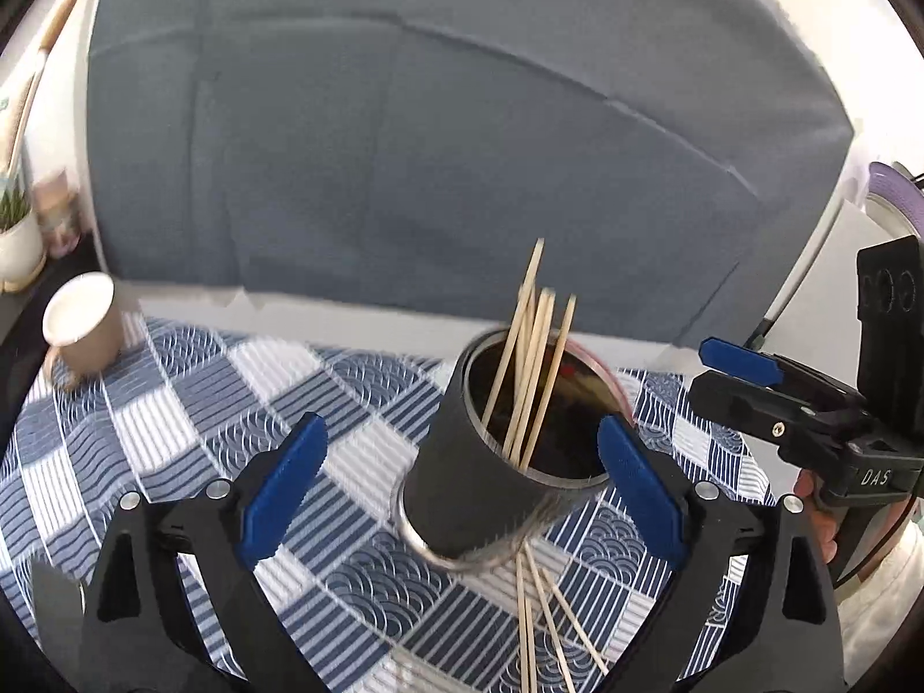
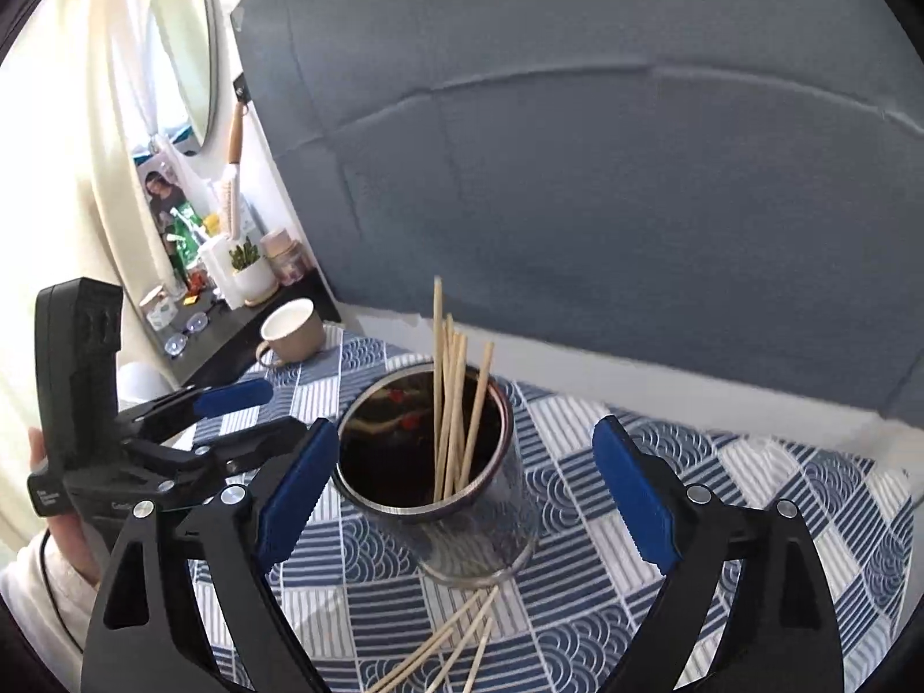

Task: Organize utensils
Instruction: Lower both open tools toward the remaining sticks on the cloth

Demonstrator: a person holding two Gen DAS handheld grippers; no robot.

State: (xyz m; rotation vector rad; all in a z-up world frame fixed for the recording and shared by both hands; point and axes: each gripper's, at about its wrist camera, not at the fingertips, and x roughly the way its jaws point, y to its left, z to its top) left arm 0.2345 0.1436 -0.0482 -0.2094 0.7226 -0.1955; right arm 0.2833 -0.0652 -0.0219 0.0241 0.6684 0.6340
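Observation:
A dark cylindrical cup (image 1: 479,496) stands on the blue-and-white patterned tablecloth (image 1: 173,404) with several wooden sticks (image 1: 534,358) upright in it. Several more sticks (image 1: 540,623) lie loose on the cloth in front of its base. My left gripper (image 1: 462,496) is open, its blue pads (image 1: 283,479) on either side of the cup and apart from it. In the right wrist view the cup (image 2: 462,514), its sticks (image 2: 456,410) and the loose sticks (image 2: 450,647) show between the open fingers of my right gripper (image 2: 462,491). Both grippers are empty.
A beige mug (image 1: 81,317) stands at the cloth's far left corner, also in the right wrist view (image 2: 291,329). A grey upholstered panel (image 1: 433,144) rises behind the table. A dark side shelf (image 2: 231,323) holds a small plant pot (image 2: 251,271), jars and glasses.

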